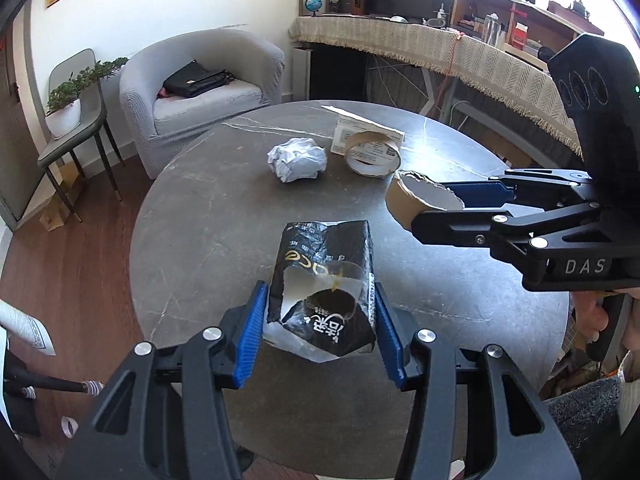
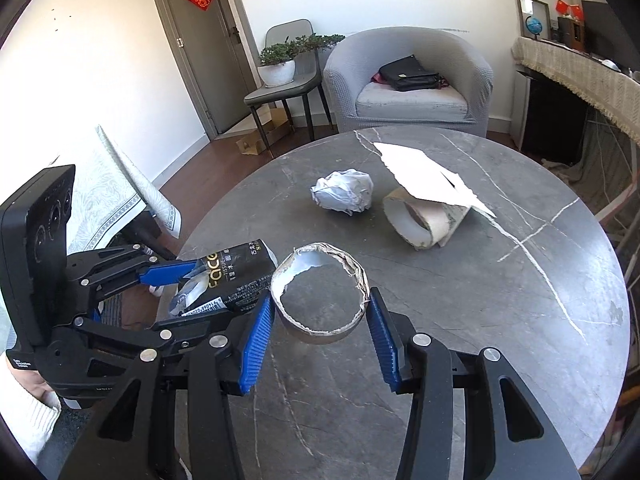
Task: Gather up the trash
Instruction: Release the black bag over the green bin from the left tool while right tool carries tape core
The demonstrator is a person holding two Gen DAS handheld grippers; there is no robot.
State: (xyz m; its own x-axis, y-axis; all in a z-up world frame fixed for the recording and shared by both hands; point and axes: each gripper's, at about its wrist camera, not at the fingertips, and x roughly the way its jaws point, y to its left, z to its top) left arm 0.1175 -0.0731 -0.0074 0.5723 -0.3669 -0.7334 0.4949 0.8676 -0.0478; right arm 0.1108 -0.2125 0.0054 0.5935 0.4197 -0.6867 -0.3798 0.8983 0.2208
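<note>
My left gripper (image 1: 320, 316) is shut on a torn black tissue pack (image 1: 324, 280) and holds it above the round grey table (image 1: 208, 240); the pack also shows in the right wrist view (image 2: 228, 280). My right gripper (image 2: 322, 320) is shut on a torn cardboard tape ring (image 2: 320, 296), also held above the table; the ring shows in the left wrist view (image 1: 420, 200). A crumpled white paper ball (image 1: 298, 158) (image 2: 343, 191) lies on the table. A second cardboard ring (image 1: 372, 154) (image 2: 420, 220) lies beside it, against a torn white card (image 2: 428, 174).
A grey armchair (image 1: 200, 92) with a black bag (image 1: 196, 80) stands behind the table. A chair with a potted plant (image 1: 64, 108) stands left of it. A long cloth-covered counter (image 1: 460, 52) runs at the back right. A door (image 2: 200, 48) shows in the right wrist view.
</note>
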